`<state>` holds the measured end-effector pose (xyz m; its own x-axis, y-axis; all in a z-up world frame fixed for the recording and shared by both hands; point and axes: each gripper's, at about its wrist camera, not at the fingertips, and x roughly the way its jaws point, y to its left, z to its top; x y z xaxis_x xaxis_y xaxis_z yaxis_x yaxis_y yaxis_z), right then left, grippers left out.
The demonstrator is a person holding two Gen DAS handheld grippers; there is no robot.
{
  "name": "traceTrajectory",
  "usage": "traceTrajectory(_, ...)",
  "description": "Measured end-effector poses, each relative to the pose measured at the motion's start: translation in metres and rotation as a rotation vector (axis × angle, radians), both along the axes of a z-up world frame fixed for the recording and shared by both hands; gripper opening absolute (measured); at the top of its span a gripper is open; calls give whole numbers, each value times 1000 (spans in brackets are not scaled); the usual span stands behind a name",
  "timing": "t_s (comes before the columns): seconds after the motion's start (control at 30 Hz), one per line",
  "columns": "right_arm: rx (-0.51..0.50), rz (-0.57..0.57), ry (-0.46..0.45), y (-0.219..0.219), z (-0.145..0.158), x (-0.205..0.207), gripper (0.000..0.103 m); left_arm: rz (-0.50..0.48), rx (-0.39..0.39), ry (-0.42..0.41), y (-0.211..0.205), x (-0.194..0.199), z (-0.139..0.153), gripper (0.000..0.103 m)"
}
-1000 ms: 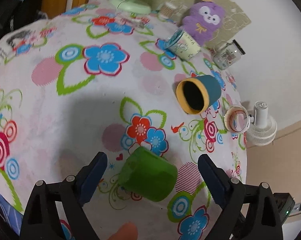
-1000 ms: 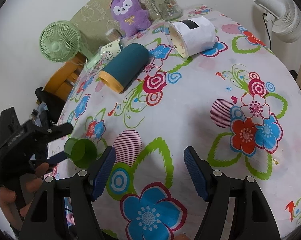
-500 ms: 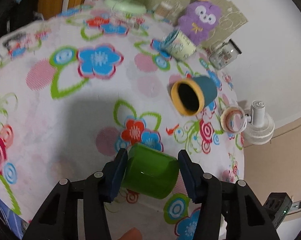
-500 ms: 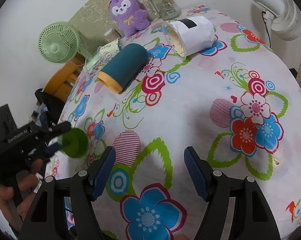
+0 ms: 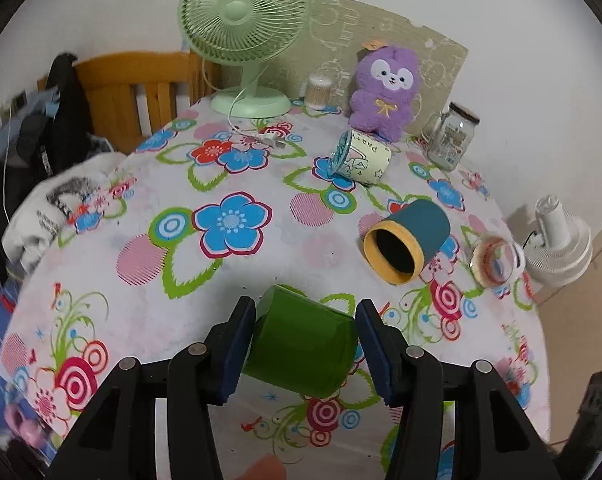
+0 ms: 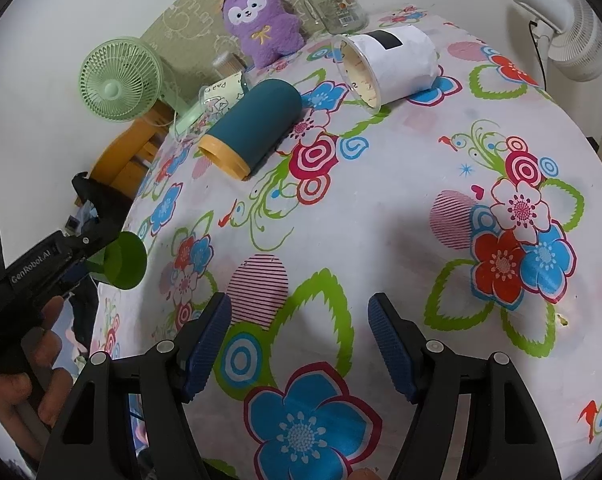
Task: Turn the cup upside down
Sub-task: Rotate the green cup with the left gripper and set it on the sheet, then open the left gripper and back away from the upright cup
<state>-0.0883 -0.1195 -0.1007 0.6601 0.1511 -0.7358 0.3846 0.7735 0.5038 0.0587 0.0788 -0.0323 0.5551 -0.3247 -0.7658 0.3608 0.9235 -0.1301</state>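
My left gripper [image 5: 305, 344] is shut on a green plastic cup [image 5: 301, 346] and holds it on its side above the near edge of the flowered table. In the right wrist view the same cup [image 6: 126, 261] shows at the far left, lifted, its open mouth facing that camera, with the left gripper [image 6: 81, 252] around it. My right gripper [image 6: 299, 344] is open and empty, low over the tablecloth near the front edge.
A teal cup with a yellow rim [image 5: 405, 242], a cream printed cup [image 5: 363, 160] and a white-wrapped clear cup [image 6: 387, 66] lie on their sides. A green fan [image 5: 243, 20], a purple plush [image 5: 385, 88], a glass jar [image 5: 451, 140] and a white fan [image 5: 557, 236] stand at the table's far and right sides.
My left gripper closed on the green cup and lifted it off the table, tilting up so the far side of the table shows. The right gripper has stayed still.
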Motion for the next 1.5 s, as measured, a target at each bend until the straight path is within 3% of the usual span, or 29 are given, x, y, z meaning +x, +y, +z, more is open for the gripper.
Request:
traceTrajectory(0.57, -11, 7, 1, 3, 1, -2, 74, -47, 55, -7, -13, -11, -4, 56)
traceTrajectory(0.73, -44, 33, 8, 11, 3, 5, 74, -41, 48, -14, -10, -12, -4, 68)
traceTrajectory(0.83, -69, 58, 10, 17, 6, 14, 74, -21, 27, -7, -1, -9, -4, 79)
traceTrajectory(1.07, -109, 113, 9, 33, 14, 34, 74, 52, -17, 47, 28, 8, -9, 82)
traceTrajectory(1.5, -204, 146, 43, 60, 25, 62, 74, 114, -53, 70, 63, 29, -13, 85)
